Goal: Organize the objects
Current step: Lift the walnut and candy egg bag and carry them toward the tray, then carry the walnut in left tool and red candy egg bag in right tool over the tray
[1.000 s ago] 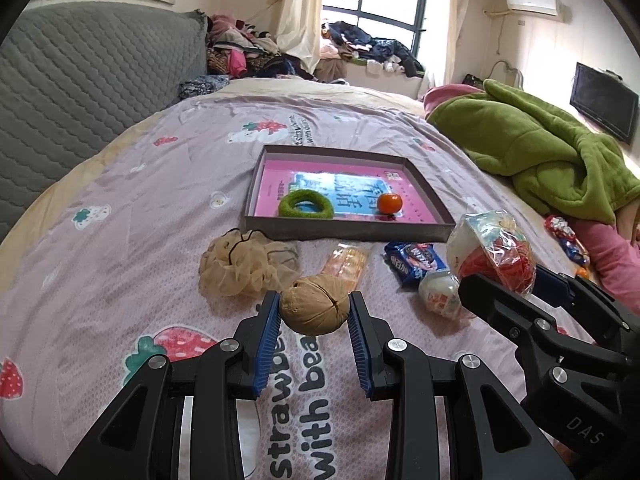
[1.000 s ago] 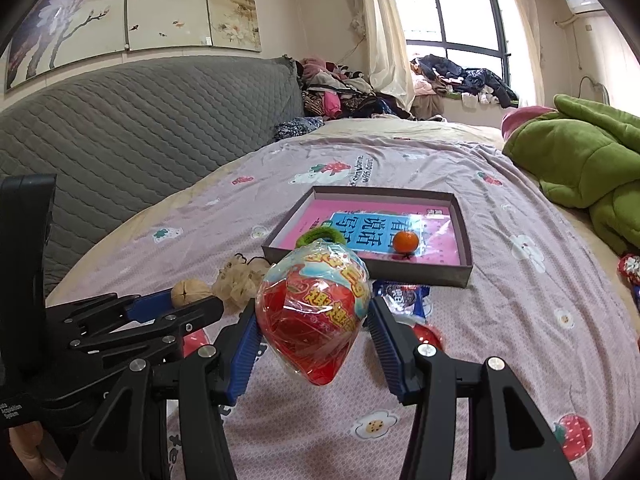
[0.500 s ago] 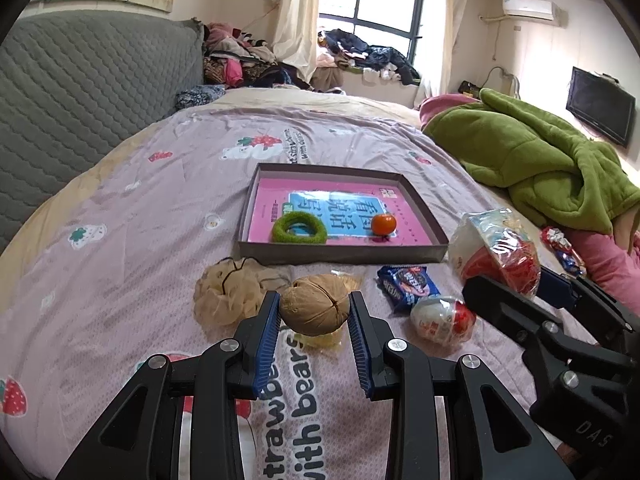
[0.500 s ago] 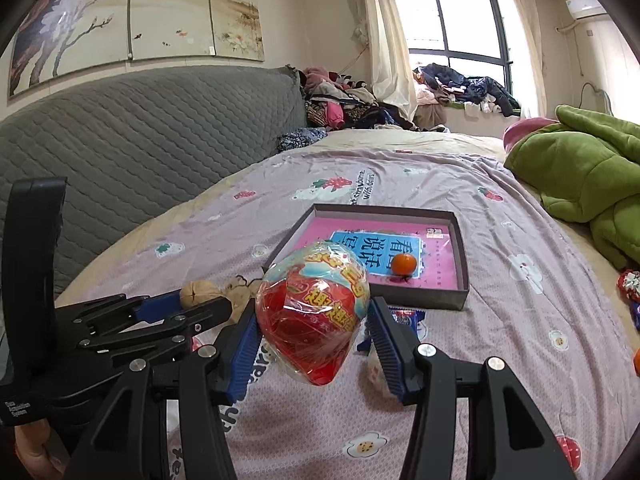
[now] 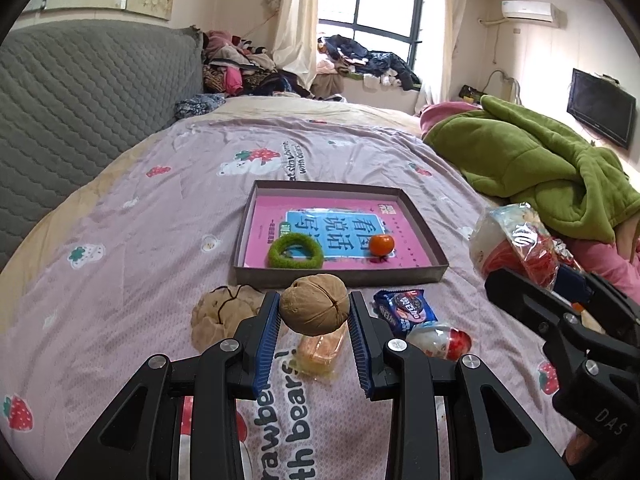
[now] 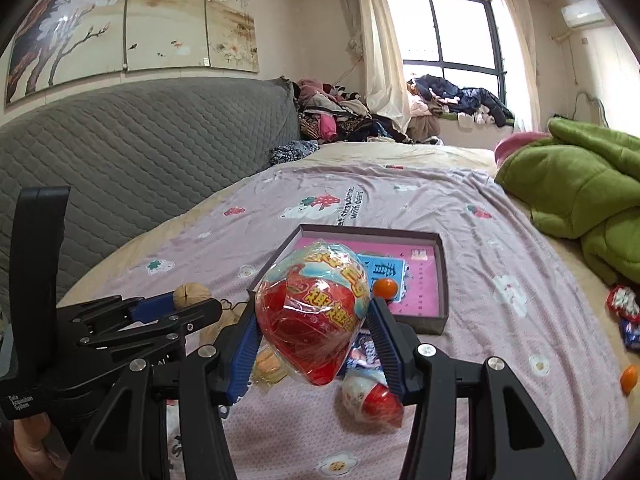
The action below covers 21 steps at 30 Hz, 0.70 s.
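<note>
My left gripper (image 5: 314, 312) is shut on a brown walnut (image 5: 314, 309), held above the bed. My right gripper (image 6: 314, 320) is shut on a large egg-shaped toy in red and clear wrapping (image 6: 314, 314); it also shows at the right of the left wrist view as the wrapped egg (image 5: 512, 240). Ahead lies a shallow grey box (image 5: 340, 274) with a pink and blue booklet, a green hair ring (image 5: 295, 251) and a small orange (image 5: 381, 245) in it. The left gripper (image 6: 180, 308) with the walnut (image 6: 191, 295) appears at the left of the right wrist view.
On the lilac sheet before the box lie a beige net scrunchie (image 5: 220, 316), a clear-wrapped snack (image 5: 320, 354), a blue cookie packet (image 5: 406, 310) and a small red-and-white egg (image 5: 440, 342). A green blanket (image 5: 540, 168) is piled at the right; a grey headboard (image 5: 80, 100) stands left.
Both grippers have risen with their loads; the bed items now lie lower and farther under them. The walnut and the wrapped egg stay gripped.
</note>
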Motion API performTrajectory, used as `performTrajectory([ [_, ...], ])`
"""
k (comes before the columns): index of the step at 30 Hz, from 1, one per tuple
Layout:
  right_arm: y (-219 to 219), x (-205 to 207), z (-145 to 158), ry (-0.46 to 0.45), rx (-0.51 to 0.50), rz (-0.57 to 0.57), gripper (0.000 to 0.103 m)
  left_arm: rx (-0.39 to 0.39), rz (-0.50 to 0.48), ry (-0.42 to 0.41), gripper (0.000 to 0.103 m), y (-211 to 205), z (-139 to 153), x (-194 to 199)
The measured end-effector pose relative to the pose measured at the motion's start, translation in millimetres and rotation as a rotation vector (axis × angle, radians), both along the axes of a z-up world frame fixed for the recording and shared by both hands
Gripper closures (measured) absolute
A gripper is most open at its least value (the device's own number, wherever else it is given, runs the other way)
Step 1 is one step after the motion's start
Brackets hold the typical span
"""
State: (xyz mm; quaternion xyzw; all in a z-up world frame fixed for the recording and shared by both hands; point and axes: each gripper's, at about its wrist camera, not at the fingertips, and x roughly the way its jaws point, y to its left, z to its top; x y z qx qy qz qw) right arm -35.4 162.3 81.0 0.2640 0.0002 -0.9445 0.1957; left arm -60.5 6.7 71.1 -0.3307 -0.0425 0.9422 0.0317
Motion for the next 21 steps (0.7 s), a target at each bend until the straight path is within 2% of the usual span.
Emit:
performTrajectory([
  [21, 28.3, -37.7, 22.7, 0.023, -0.006, -0.013, 0.05, -0.017, 0.006, 0.028, 0.069, 8.4, 26.3, -36.8],
])
